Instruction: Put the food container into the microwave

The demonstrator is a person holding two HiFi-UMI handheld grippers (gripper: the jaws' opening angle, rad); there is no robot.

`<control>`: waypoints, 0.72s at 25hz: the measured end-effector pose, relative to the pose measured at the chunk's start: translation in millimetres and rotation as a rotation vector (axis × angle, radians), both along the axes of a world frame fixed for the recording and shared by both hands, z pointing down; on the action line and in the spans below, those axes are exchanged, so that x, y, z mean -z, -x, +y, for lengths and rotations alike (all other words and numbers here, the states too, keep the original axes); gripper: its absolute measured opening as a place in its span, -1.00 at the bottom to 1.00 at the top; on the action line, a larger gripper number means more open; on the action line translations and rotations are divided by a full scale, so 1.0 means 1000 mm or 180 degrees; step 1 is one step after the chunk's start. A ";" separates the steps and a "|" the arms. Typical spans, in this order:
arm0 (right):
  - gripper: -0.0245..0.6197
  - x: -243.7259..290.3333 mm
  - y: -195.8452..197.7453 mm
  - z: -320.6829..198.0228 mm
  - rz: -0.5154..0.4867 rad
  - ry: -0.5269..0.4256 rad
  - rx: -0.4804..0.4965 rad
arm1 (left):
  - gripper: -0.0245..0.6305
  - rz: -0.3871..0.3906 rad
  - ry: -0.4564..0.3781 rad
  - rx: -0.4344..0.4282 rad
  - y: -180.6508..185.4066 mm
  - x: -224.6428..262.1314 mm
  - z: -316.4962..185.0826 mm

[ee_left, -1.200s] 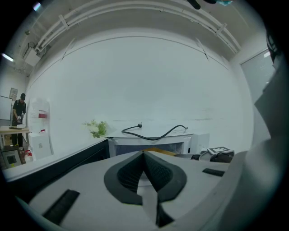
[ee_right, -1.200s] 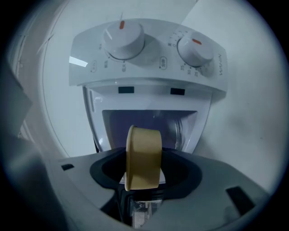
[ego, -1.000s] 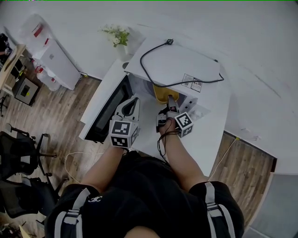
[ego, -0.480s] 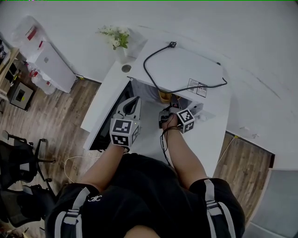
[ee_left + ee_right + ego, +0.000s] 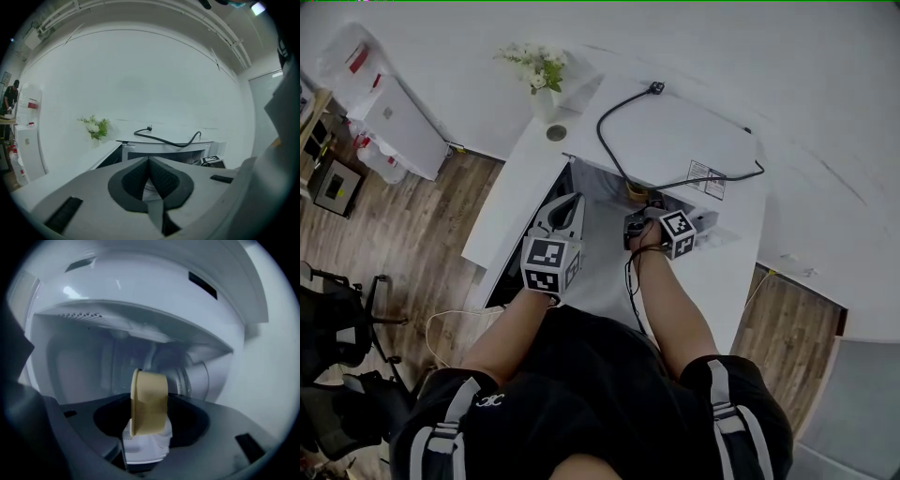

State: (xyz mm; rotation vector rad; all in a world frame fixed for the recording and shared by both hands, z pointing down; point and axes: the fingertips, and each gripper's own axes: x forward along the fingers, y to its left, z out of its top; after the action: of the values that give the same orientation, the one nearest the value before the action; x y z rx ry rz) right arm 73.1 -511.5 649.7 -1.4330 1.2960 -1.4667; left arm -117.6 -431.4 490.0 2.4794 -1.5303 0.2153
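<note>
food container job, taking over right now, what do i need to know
Left gripper: shut, empty, hovering beside the open microwave door.
Right gripper: shut on the yellow food container, held at the microwave cavity opening, not set down.
Done: door open, container picked up and brought to the opening.
Left to do: place it on the cavity floor, release, pull out.

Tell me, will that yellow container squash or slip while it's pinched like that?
Probably stiff enough: the yellow food container shows no visible dent in the right gripper. It looks like thin plastic, so it is likely light. Pinched only at one edge, it might twist or slip if bumped against the microwave.
</note>
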 end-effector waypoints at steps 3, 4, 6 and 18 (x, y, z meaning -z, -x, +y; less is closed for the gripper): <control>-0.20 -0.002 0.004 -0.002 0.0124 0.0174 0.0035 | -0.92 0.0017 0.0010 -0.0041 0.001 -0.001 -0.003; -0.20 -0.003 0.006 -0.003 0.0191 0.0226 0.0058 | -0.92 0.0019 0.0008 -0.0062 0.001 -0.001 -0.004; -0.20 -0.004 0.008 -0.005 0.0327 0.0315 0.0099 | -0.92 0.0016 -0.0003 -0.0114 -0.002 -0.001 -0.005; 0.05 0.003 0.018 -0.004 0.0920 0.0348 0.0502 | -0.92 0.0053 -0.0036 -0.0361 -0.014 -0.001 -0.014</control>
State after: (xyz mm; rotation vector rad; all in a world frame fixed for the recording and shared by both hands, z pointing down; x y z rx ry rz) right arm 54.7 -515.9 646.9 -1.6958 1.5550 -1.4908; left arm -103.6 -445.5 491.3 2.5728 -1.3894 0.2044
